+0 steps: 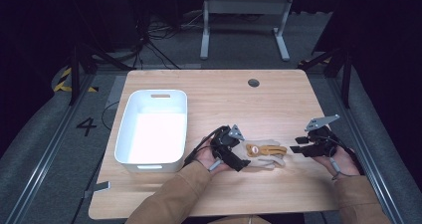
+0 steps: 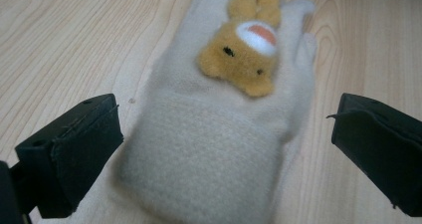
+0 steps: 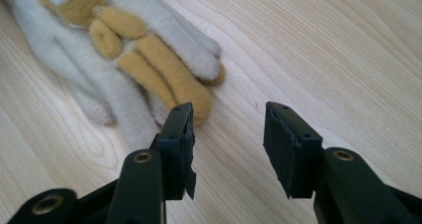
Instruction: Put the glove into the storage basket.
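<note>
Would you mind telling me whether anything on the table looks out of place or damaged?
Nothing stands out. The cream glove with its plush rabbit lies flat and intact on the wooden table, and the white bin sits upright and square beside it.

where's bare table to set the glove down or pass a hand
Bare wood lies behind the glove, from the bin across to the hole, and along the near edge. Crowded: the left gripper and right gripper flank the glove.
</note>
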`<action>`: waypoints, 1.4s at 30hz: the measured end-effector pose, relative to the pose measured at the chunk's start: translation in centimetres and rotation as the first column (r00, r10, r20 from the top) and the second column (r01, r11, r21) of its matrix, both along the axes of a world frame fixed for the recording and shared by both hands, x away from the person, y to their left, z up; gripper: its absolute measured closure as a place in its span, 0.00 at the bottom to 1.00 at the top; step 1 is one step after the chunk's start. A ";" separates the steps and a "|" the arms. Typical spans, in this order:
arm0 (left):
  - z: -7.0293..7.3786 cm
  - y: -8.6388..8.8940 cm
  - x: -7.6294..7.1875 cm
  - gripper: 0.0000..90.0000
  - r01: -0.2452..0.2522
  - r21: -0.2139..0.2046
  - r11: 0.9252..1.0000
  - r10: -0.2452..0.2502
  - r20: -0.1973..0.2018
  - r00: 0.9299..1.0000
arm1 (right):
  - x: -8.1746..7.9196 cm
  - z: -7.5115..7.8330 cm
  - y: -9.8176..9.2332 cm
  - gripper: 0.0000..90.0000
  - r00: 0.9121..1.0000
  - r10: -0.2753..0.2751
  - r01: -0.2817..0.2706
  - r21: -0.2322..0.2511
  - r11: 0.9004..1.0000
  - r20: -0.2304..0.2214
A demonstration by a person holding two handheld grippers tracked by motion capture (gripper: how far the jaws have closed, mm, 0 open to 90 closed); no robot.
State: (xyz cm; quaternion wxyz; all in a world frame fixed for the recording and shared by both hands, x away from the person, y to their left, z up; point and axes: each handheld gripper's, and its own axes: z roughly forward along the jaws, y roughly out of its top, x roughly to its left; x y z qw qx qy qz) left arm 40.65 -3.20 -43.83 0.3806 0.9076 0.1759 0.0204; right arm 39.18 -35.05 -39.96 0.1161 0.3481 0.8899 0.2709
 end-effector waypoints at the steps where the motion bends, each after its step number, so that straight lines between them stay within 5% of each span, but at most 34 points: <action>1: -0.2 -0.1 0.0 0.00 0.004 -0.001 1.000 -0.004 -0.013 1.000 | 0.0 0.0 0.0 0.61 1.000 -0.001 0.001 0.000 1.000 -0.001; 25: -2.4 -1.7 0.9 0.00 0.066 0.105 0.992 -0.065 -0.010 0.998 | -0.5 -0.5 -0.2 0.59 1.000 -0.001 0.001 0.006 1.000 -0.012; 33: -2.7 -2.4 0.7 0.04 0.069 0.126 0.990 -0.075 0.043 0.996 | -0.6 -0.6 -0.3 0.58 1.000 -0.009 0.009 0.004 1.000 -0.017; 42: -2.4 -3.0 1.0 0.03 0.075 0.156 0.985 -0.084 0.058 0.995 | -0.6 -0.6 -0.3 0.58 1.000 -0.008 0.008 0.007 1.000 -0.014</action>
